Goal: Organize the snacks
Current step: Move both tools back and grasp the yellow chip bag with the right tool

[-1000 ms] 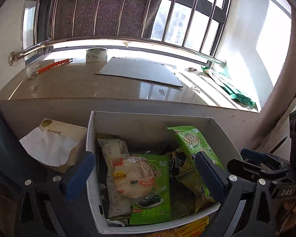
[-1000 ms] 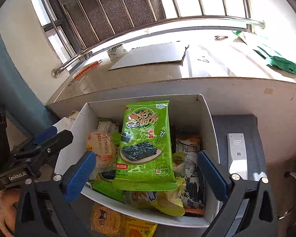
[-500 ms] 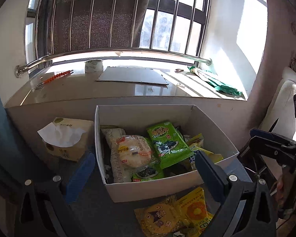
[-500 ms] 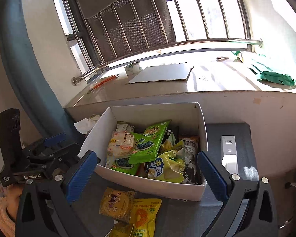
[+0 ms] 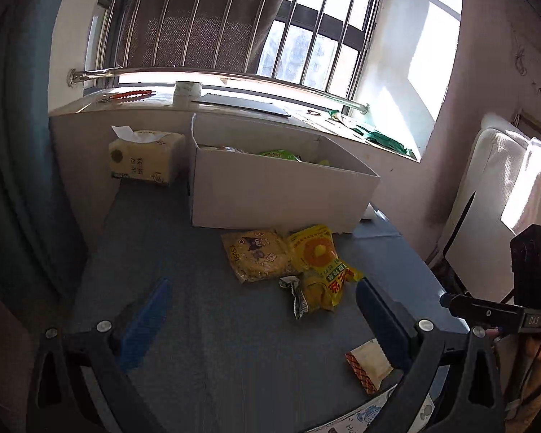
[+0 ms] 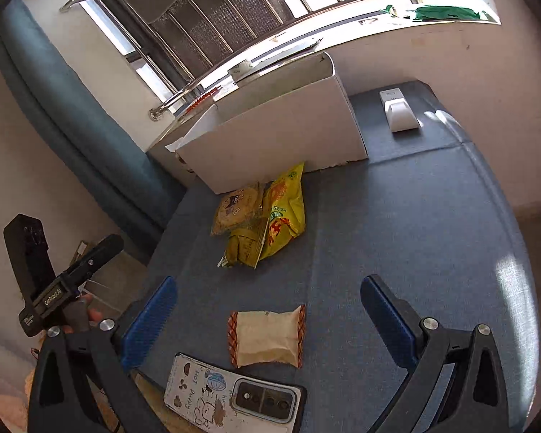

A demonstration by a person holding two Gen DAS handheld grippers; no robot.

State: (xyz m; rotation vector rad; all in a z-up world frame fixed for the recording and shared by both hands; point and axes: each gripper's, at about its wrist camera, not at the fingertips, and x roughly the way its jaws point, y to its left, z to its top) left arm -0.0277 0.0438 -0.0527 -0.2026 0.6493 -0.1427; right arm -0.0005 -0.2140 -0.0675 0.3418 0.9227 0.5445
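A white cardboard box (image 5: 281, 195) (image 6: 281, 137) holding snacks stands on a grey-blue surface by the window ledge. Three yellow snack packs (image 5: 288, 259) (image 6: 263, 216) lie in front of it. A beige pastry pack with red-checked ends (image 6: 267, 335) (image 5: 368, 364) lies nearer. My left gripper (image 5: 263, 321) is open and empty, low above the surface, short of the yellow packs. My right gripper (image 6: 270, 317) is open and empty, with the pastry pack between its fingers' line.
A tissue pack (image 5: 146, 157) stands left of the box. A phone in a cartoon case (image 6: 231, 393) lies at the near edge. A white remote (image 6: 396, 112) lies right of the box. A blue curtain (image 6: 72, 115) hangs left.
Both grippers have pulled back and down from over the box. The box's inside is now mostly hidden, and the loose packs and phone have come into view.
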